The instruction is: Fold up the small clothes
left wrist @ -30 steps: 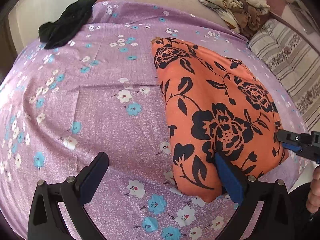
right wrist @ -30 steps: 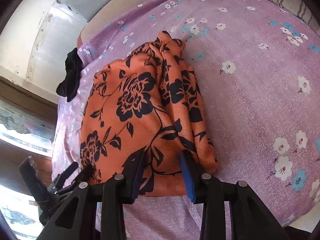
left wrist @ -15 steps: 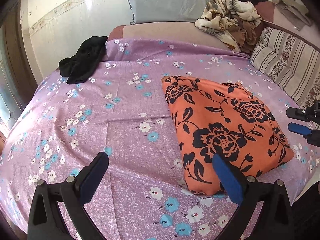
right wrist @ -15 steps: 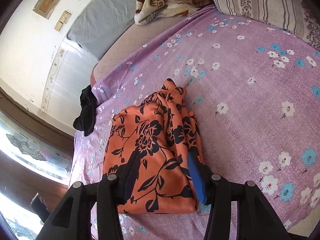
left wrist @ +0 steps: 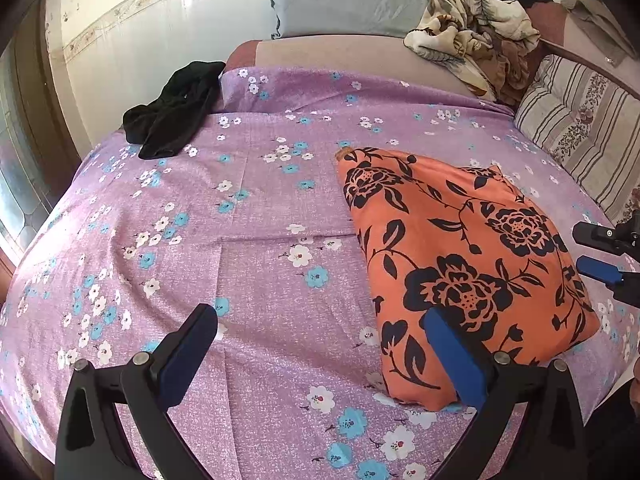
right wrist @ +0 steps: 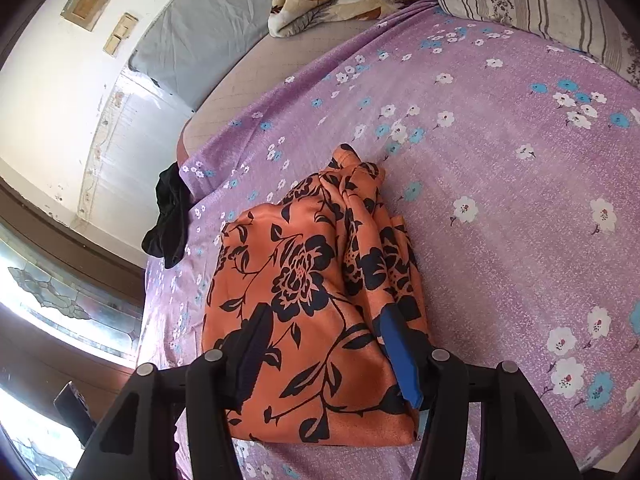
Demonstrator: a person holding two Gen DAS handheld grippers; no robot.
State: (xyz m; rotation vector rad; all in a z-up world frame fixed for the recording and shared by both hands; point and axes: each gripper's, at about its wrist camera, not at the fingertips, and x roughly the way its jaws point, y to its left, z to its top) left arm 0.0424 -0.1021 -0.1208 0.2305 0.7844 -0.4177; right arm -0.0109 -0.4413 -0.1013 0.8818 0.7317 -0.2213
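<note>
Orange floral garment (right wrist: 320, 304) lies folded, long axis near-to-far, directly under right tongs (right wrist: 324, 356); left tongs (left wrist: 320, 356) offset left, both pairs apart, empty.

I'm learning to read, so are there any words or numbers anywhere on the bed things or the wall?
None: no words, numbers or labels can be read in either view.
The orange folded cloth with black flowers carries only its print.
The purple bedsheet with small flowers shows only flowers.
The two small cream wall plates are too blurred to tell whether anything is written on them.
</note>
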